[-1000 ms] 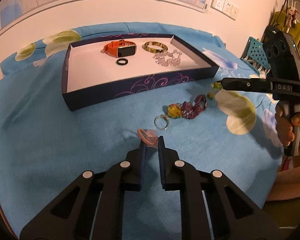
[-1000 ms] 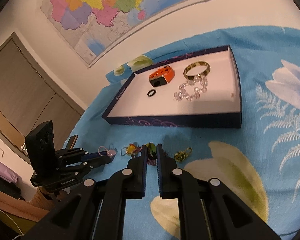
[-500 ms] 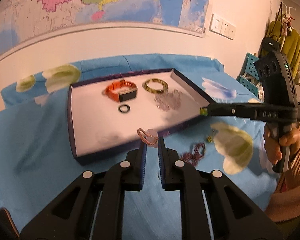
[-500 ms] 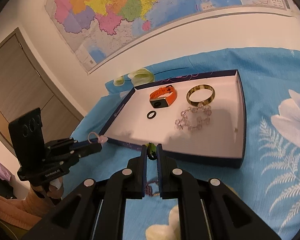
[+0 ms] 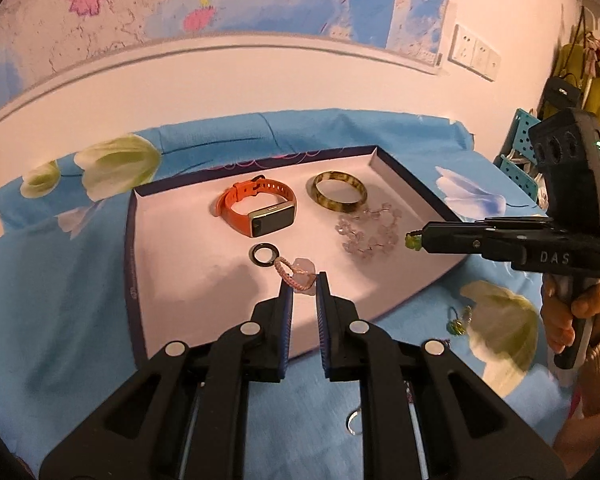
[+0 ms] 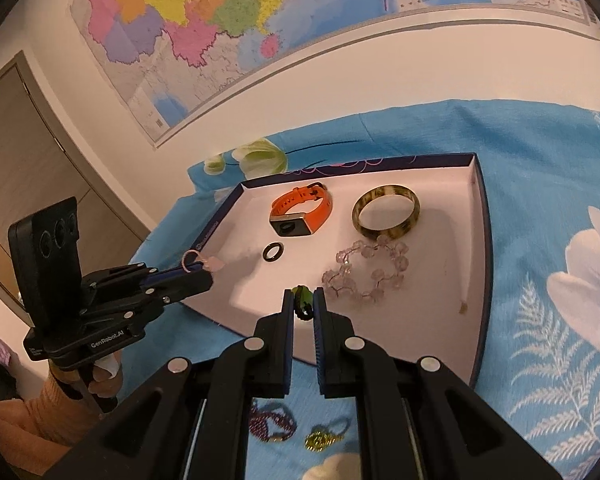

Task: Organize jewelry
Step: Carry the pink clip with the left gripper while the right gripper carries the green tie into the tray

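A dark blue tray [image 5: 129,240] [image 6: 485,240] with a white floor holds an orange smartwatch [image 5: 256,210] [image 6: 300,212], an amber bangle [image 5: 339,197] [image 6: 386,216], a black ring [image 5: 263,255] [image 6: 273,251] and a clear bead bracelet [image 5: 370,232] [image 6: 366,274]. My left gripper [image 5: 303,286] [image 6: 198,266] is shut on a pink ring with a pale stone [image 5: 296,274] [image 6: 204,262] above the tray's front part. My right gripper [image 6: 303,304] [image 5: 414,240] is shut on a small green bead piece [image 6: 302,300] [image 5: 412,242] above the tray's front right.
A blue flowered cloth [image 5: 60,300] [image 6: 540,184] covers the surface. On it in front of the tray lie a purple bead string [image 6: 270,422], a gold-green charm [image 6: 320,438] [image 5: 458,322] and a silver ring [image 5: 354,426]. A wall with a map stands behind.
Both grippers have lifted their pieces off the cloth and moved forward over the tray. The tray now looks closer in both views.
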Tool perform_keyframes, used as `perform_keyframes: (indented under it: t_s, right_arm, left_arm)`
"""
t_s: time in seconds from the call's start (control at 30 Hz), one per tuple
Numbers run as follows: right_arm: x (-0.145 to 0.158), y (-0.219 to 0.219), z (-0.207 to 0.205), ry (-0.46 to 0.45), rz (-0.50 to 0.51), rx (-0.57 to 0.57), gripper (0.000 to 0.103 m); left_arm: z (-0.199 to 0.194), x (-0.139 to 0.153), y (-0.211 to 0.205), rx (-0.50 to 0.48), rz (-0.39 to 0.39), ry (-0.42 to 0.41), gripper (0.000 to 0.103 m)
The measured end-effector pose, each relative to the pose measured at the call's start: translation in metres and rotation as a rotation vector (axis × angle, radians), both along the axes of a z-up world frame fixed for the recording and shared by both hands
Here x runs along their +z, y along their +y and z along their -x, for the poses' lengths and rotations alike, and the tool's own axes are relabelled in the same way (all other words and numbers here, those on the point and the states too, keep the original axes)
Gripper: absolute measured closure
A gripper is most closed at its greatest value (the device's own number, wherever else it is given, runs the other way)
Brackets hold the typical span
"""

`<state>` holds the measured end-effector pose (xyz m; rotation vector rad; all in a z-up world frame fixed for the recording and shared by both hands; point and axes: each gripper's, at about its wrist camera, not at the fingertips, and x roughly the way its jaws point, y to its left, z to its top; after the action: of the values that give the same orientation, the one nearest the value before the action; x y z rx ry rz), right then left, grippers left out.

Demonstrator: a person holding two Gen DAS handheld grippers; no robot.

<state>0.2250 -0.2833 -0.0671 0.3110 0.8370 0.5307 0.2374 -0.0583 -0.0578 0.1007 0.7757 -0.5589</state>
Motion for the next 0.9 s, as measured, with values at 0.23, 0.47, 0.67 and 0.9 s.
perform_keyframes:
  t_s: [0.23,0.47,0.67,0.9]
  right_arm:
    - [-0.009,0.007,-0.011,0.027,0.021,0.016,0.095]
    - [-0.019,0.008,-0.017,0.054,0.036,0.020,0.095]
    - [-0.025,0.010,-0.021,0.070,0.046,0.020,0.095]
    - [-0.029,0.012,-0.024,0.073,0.063,0.016,0.094]
  left_arm:
    - [-0.014,-0.011,-0.008,0.015,-0.019,0.024,0.091]
    - [-0.026,-0.023,-0.014,0.031,-0.029,0.060,0.091]
    - [-0.032,-0.031,-0.017,0.042,-0.039,0.082,0.091]
    - [-0.035,-0.036,-0.020,0.046,-0.052,0.100,0.091]
